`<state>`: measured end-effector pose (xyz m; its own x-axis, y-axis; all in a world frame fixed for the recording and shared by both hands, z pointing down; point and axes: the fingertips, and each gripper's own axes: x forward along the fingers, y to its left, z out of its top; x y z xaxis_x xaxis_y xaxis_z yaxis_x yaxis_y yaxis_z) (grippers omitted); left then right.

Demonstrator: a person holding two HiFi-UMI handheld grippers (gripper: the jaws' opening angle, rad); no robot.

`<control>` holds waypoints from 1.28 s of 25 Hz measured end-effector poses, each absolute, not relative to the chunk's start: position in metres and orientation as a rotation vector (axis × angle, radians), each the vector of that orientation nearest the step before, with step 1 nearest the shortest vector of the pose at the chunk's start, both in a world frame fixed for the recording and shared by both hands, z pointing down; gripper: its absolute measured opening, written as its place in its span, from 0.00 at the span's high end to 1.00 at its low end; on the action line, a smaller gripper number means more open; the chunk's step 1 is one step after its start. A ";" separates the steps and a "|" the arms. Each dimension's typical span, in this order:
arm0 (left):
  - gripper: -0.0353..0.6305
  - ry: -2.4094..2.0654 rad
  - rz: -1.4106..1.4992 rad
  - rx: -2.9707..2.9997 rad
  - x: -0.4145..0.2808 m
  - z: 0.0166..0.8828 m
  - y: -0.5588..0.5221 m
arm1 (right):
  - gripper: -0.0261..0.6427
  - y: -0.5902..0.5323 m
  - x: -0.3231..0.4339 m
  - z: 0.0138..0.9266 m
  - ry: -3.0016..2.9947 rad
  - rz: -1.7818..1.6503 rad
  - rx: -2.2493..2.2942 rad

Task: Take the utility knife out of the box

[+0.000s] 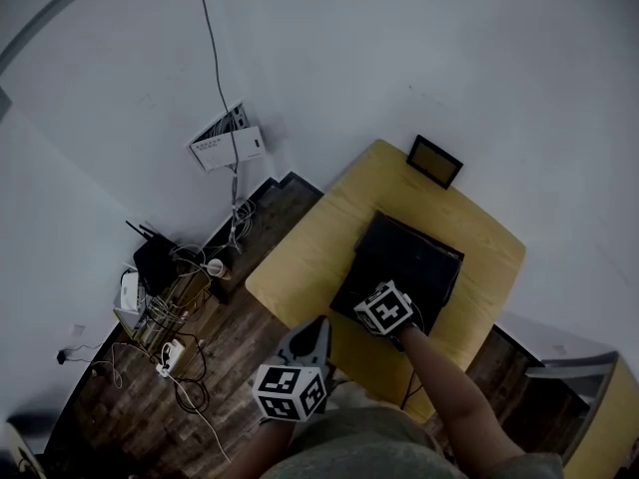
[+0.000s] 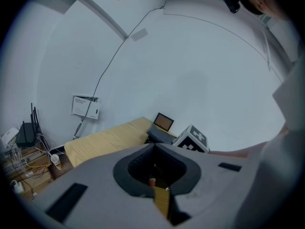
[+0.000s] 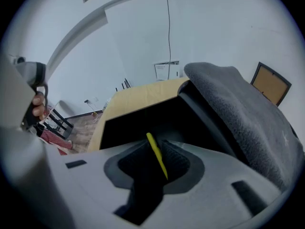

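Note:
A black box (image 1: pixel 399 257) lies on the yellow wooden table (image 1: pixel 300 267). In the right gripper view the box (image 3: pixel 138 123) stands open, its grey felt-lined lid (image 3: pixel 238 104) raised at the right. My right gripper (image 1: pixel 377 299) points steeply down at the box's near edge. Its jaws (image 3: pixel 155 146) are closed on a thin yellow utility knife (image 3: pixel 157 156), which stands edge-on between the pads. My left gripper (image 1: pixel 318 331) hovers by the table's near edge, apart from the box, its jaws (image 2: pixel 153 149) shut with nothing in them. The left gripper view shows the right gripper's marker cube (image 2: pixel 193 140).
A small framed picture (image 1: pixel 434 160) leans at the table's far end. On the wooden floor to the left sit a router, cables and a power strip (image 1: pixel 160 297). A wall box with a hanging cable (image 1: pixel 228 148) is behind. A cabinet (image 1: pixel 559 362) stands at the right.

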<state>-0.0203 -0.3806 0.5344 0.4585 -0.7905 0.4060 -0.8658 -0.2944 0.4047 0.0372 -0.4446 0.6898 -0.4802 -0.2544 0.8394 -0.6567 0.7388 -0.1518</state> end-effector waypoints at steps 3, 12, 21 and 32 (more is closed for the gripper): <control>0.94 -1.379 0.165 2.132 -0.023 0.533 -0.380 | 0.87 -0.446 0.040 0.691 -2.037 0.536 0.668; 0.94 -1.386 0.149 2.126 -0.034 0.531 -0.375 | 0.91 -0.447 0.037 0.681 -2.039 0.394 0.677; 0.94 -1.363 0.136 2.169 -0.036 0.517 -0.362 | 0.91 -0.439 0.038 0.633 -2.113 0.362 0.810; 0.94 -1.285 0.121 2.260 -0.039 0.494 -0.313 | 0.91 -0.375 0.025 0.544 -2.269 0.305 1.105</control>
<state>-0.0386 -0.3134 0.4936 0.5433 -0.7726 0.3285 -0.8204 -0.4056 0.4030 0.0246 -0.3752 0.5437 -0.4805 -0.6404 0.5991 -0.7759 0.6288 0.0500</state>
